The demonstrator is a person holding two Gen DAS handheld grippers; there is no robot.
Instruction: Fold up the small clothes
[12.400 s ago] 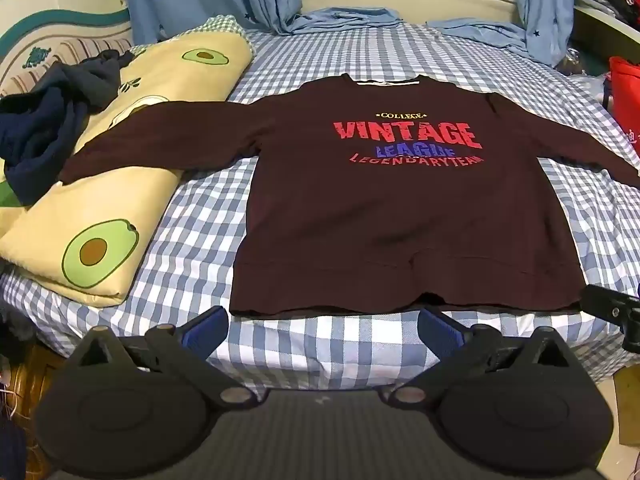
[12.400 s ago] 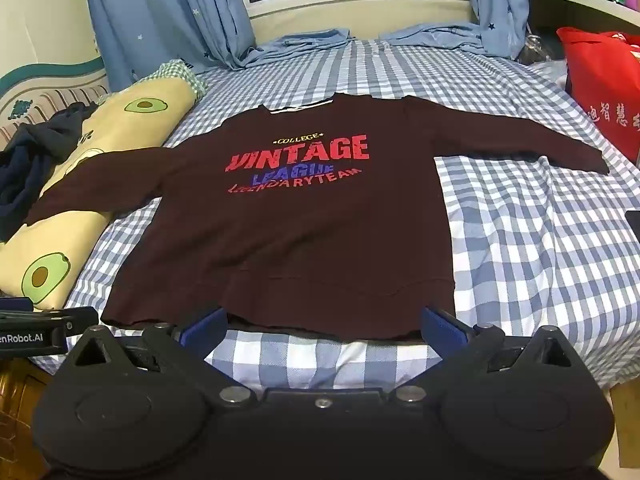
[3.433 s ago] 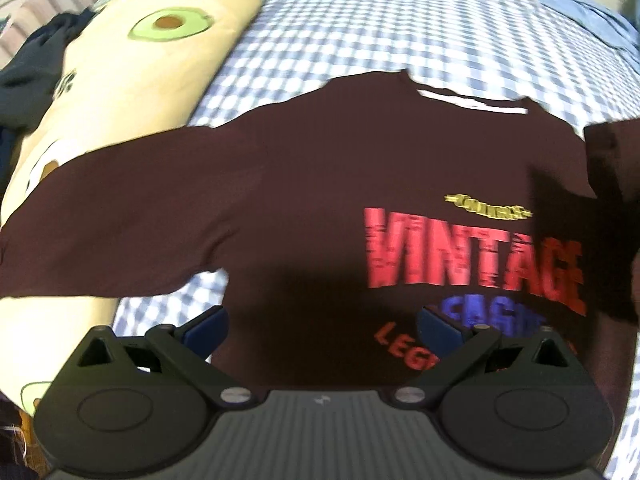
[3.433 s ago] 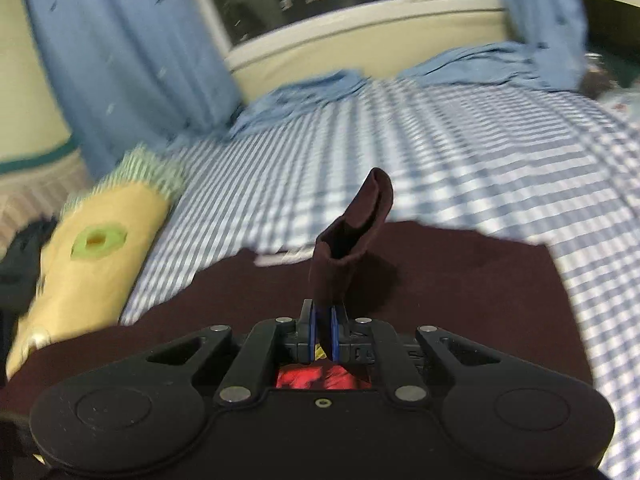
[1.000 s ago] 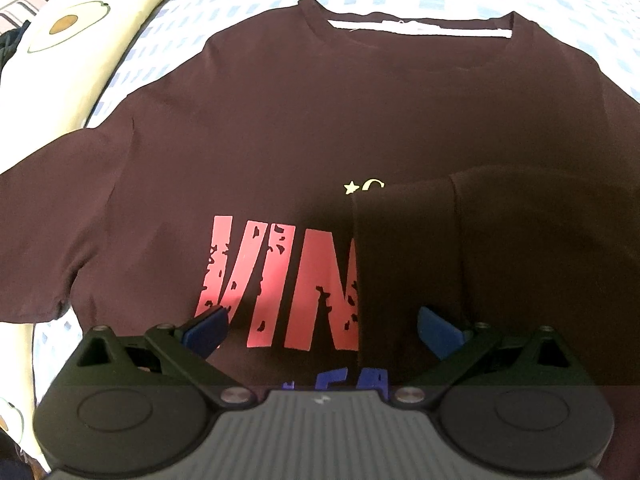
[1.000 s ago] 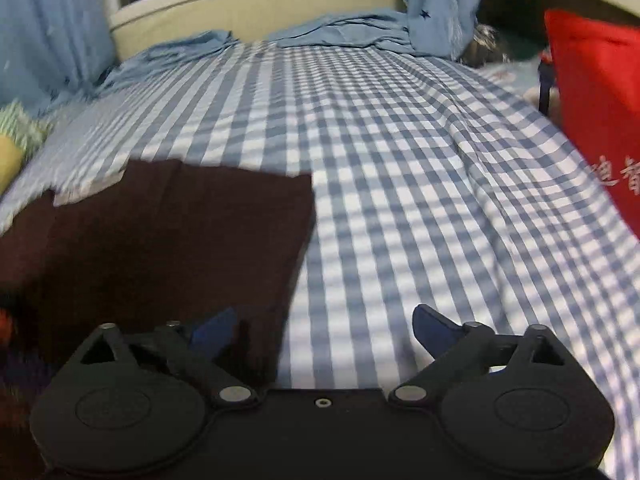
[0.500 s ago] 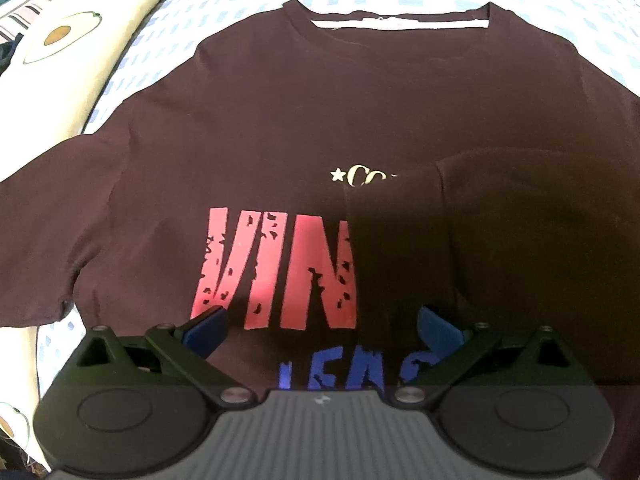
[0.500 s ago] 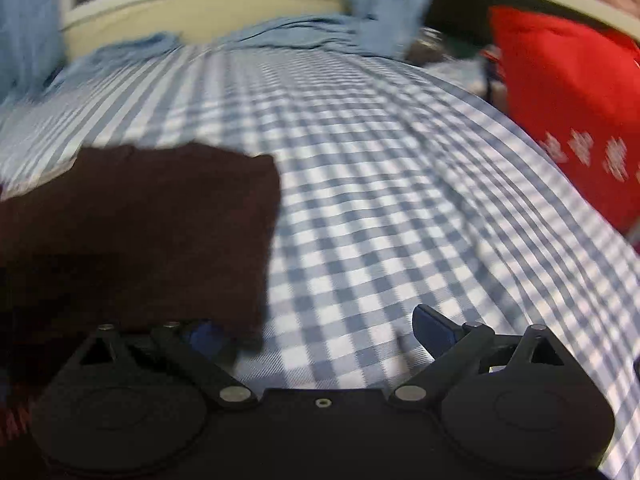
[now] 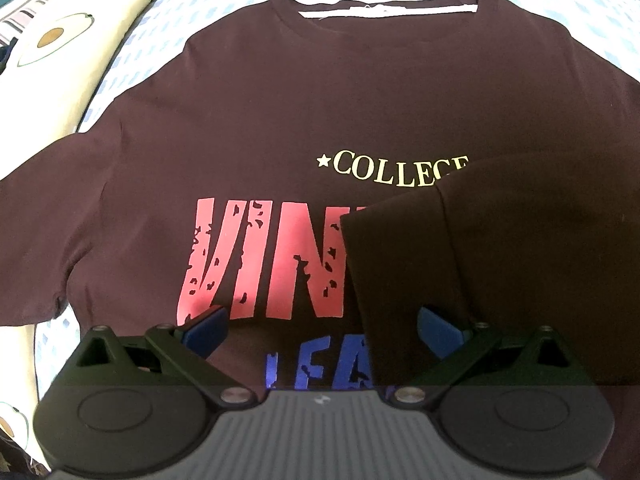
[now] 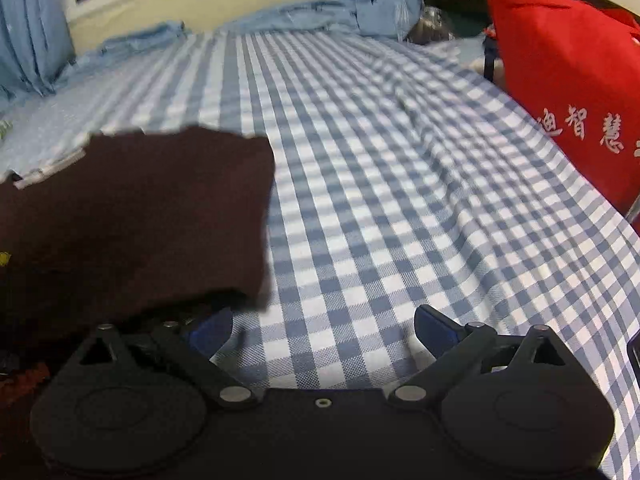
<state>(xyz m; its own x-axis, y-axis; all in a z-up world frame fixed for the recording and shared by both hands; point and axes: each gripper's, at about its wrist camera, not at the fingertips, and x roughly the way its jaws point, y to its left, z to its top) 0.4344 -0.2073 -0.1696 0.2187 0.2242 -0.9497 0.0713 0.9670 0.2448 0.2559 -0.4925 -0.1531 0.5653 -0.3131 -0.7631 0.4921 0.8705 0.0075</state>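
The right gripper stood with jaws apart and empty over the checked bedsheet, having let go of the sleeve it carried seconds before. That folded sleeve now lay across the chest print of the maroon sweatshirt, spread flat on the bed. The left gripper hovered over the print, likewise parted and holding nothing. The other sleeve remained extended toward the avocado pillow; judged next in line.
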